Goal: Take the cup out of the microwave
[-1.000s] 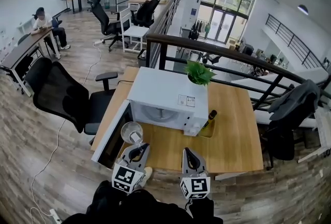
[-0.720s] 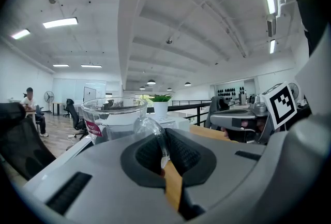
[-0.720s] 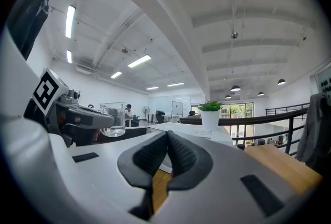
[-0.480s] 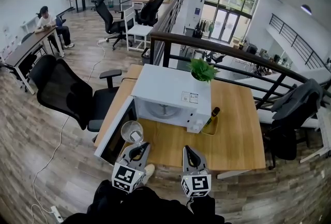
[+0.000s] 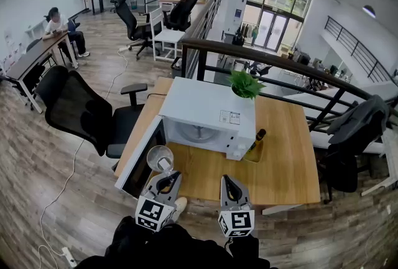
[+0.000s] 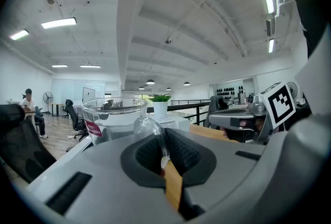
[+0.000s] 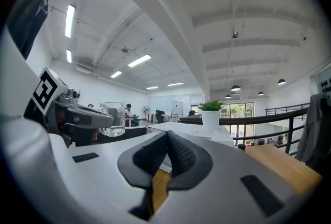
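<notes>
A clear glass cup [image 5: 160, 157] with a handle hangs in front of the white microwave [image 5: 208, 115], over its open door [image 5: 138, 162]. My left gripper [image 5: 165, 174] is shut on the cup's handle. In the left gripper view the handle [image 6: 149, 129] sits pinched between the black pads, with the cup's bowl [image 6: 114, 114] just beyond. My right gripper [image 5: 226, 181] hovers beside it near the table's front edge. Its pads [image 7: 178, 153] are shut together with nothing between them. The right gripper view shows the cup [image 7: 113, 118] off to the left.
The microwave stands on a wooden table [image 5: 280, 156] with a potted plant [image 5: 244, 84] behind it and a dark bottle [image 5: 254, 140] at its right. A black office chair [image 5: 74, 112] stands left of the table. A railing [image 5: 280, 69] runs behind.
The head view has shifted slightly. Both grippers and the cup have stayed where they were.
</notes>
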Action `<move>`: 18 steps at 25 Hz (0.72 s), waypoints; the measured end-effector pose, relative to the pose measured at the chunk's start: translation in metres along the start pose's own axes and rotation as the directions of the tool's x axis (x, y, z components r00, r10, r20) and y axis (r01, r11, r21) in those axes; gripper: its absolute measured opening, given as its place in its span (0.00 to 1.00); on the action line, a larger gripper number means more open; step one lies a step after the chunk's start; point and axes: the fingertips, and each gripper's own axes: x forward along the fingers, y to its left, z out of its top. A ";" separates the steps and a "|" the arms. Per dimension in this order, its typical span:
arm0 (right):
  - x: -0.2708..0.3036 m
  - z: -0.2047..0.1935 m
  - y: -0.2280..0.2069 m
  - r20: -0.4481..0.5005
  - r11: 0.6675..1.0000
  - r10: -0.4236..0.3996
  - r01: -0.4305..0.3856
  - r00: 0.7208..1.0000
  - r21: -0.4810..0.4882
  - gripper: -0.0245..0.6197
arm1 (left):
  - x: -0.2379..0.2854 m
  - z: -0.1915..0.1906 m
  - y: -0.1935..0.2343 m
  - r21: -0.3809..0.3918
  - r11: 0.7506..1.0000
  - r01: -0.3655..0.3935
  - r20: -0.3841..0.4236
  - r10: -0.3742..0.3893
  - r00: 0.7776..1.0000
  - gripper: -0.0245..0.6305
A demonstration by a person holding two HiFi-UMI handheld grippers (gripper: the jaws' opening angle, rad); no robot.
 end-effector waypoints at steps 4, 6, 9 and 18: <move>0.002 -0.002 0.001 0.000 1.000 0.003 -0.003 1.000 0.000 0.06 | 0.002 -0.001 0.000 0.001 1.000 0.002 -0.001 -0.002 1.000 0.07; 0.003 -0.003 0.000 -0.001 1.000 0.002 -0.002 1.000 0.000 0.06 | 0.003 -0.002 0.000 0.003 1.000 0.002 -0.001 -0.002 1.000 0.07; 0.003 -0.003 0.000 -0.001 1.000 0.001 -0.001 1.000 0.002 0.06 | 0.003 -0.004 0.000 0.001 1.000 0.004 -0.003 -0.004 1.000 0.07; 0.006 -0.005 0.000 -0.001 1.000 0.001 -0.001 1.000 0.006 0.06 | 0.006 -0.005 0.002 0.000 1.000 0.008 -0.004 -0.008 1.000 0.07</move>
